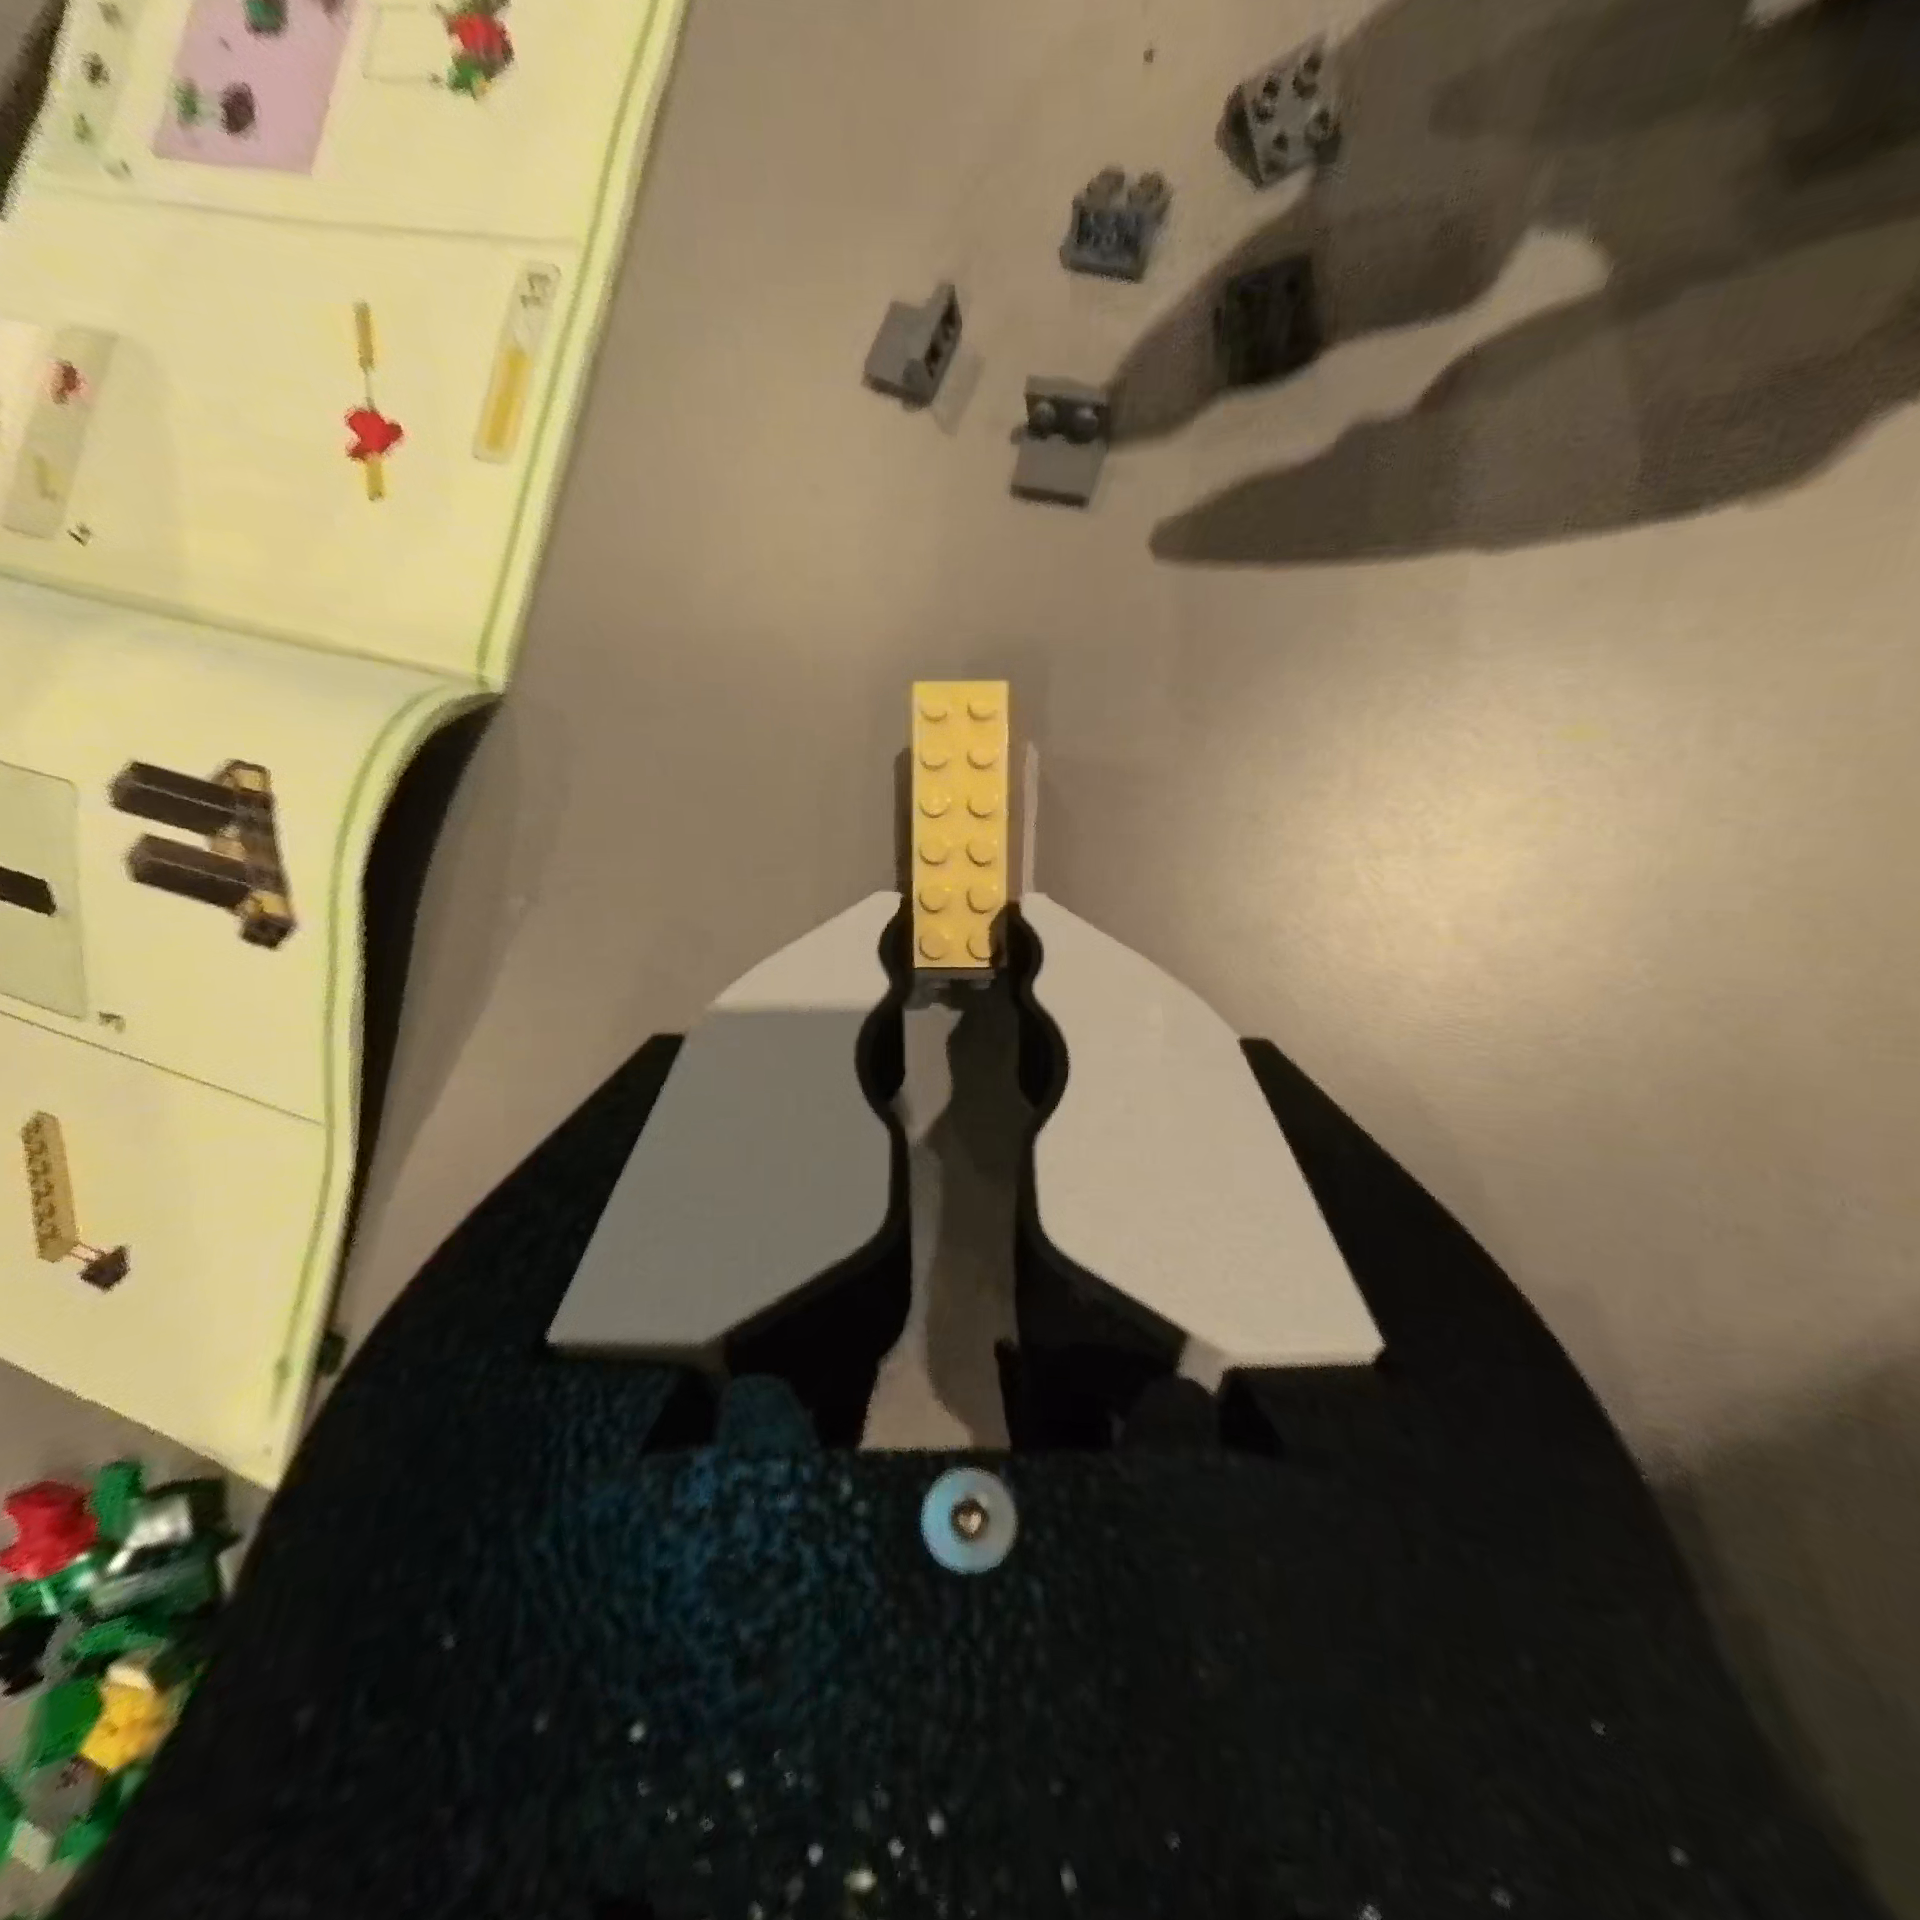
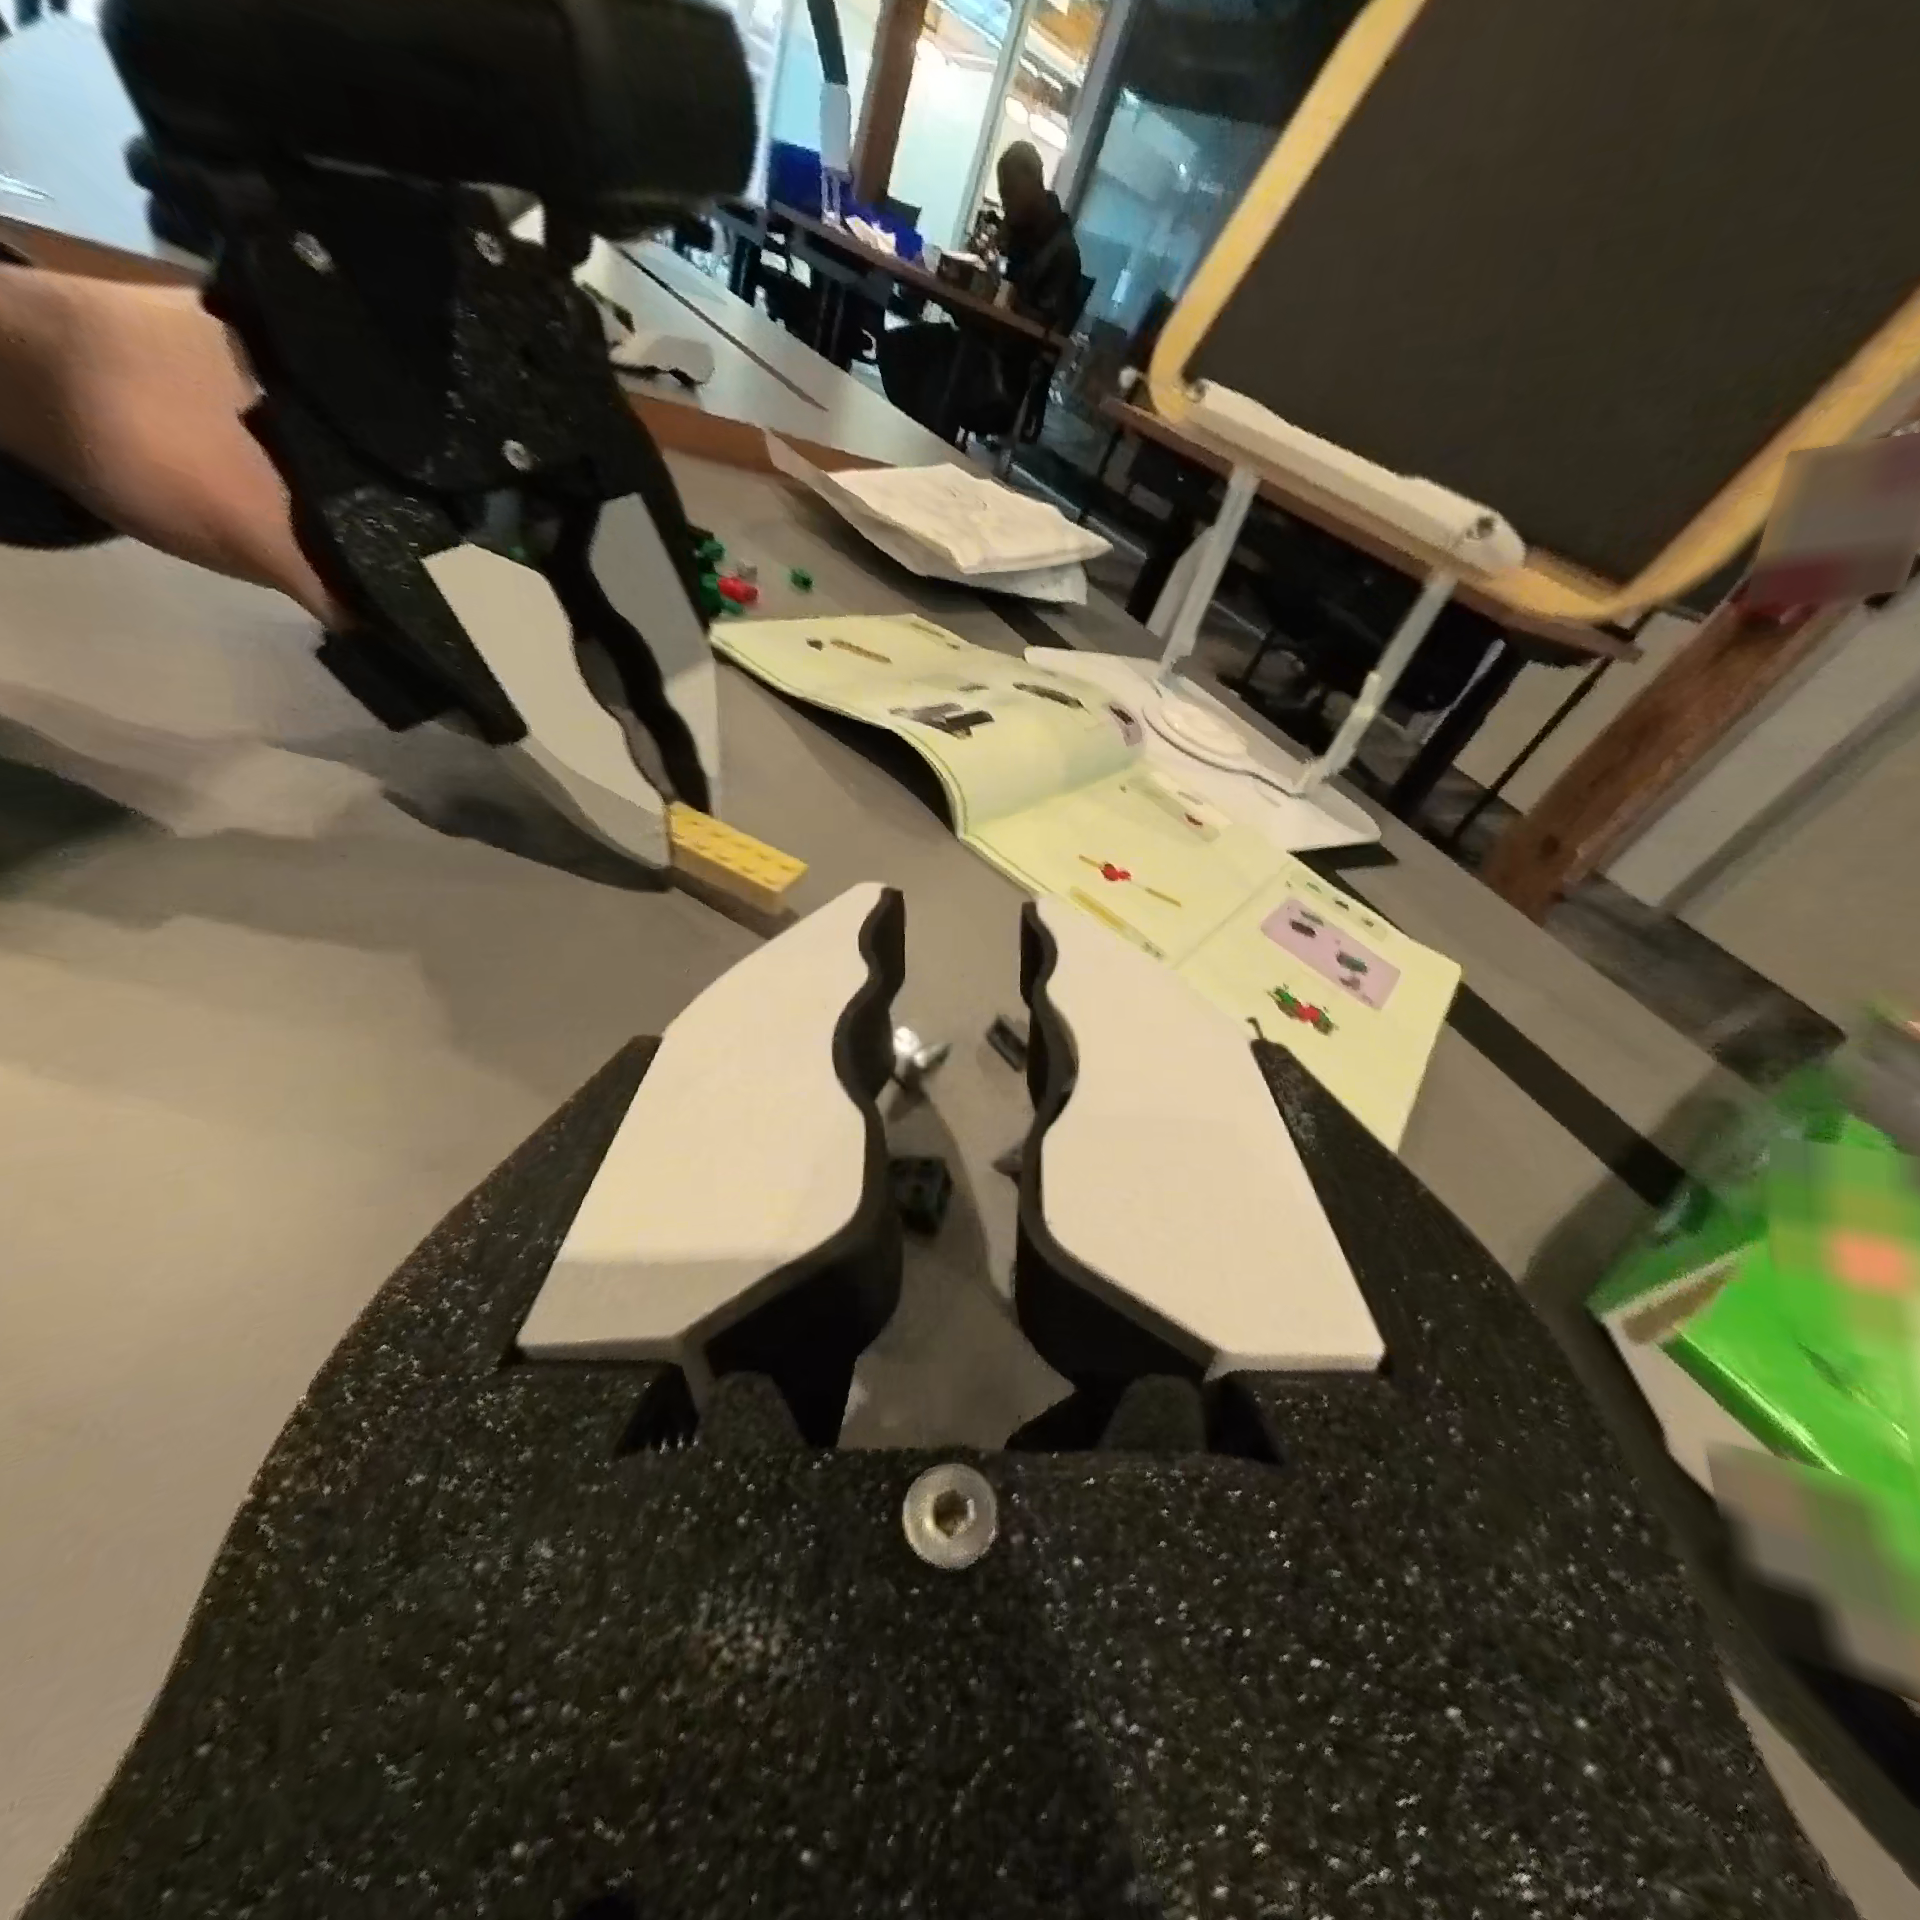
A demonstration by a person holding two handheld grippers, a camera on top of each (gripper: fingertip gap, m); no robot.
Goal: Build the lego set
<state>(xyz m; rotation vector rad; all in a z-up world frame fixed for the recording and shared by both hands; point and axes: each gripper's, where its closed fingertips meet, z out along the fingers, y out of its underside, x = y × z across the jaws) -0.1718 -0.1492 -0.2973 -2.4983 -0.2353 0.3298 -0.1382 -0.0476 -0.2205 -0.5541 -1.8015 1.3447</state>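
We risk most with the open instruction booklet (image 1: 270,436) lying just beside our work area on the grey table (image 1: 1455,935): a swing of either tool could, we judge, drag its pages or scatter the loose parts. The left gripper (image 1: 958,940) has its jaws closed narrowly on one end of the yellow plate (image 1: 960,826), most of which sticks out past the tips; gripped so near its end, it may pivot or slip if pressed. In the right wrist view the plate seems to sit low, at or just above the table. The right gripper (image 2: 956,935) hovers with jaws slightly parted, holding nothing. The plate is long, two studs wide, flat and pale yellow. Beyond it lie small grey bricks (image 1: 1060,442), well apart.
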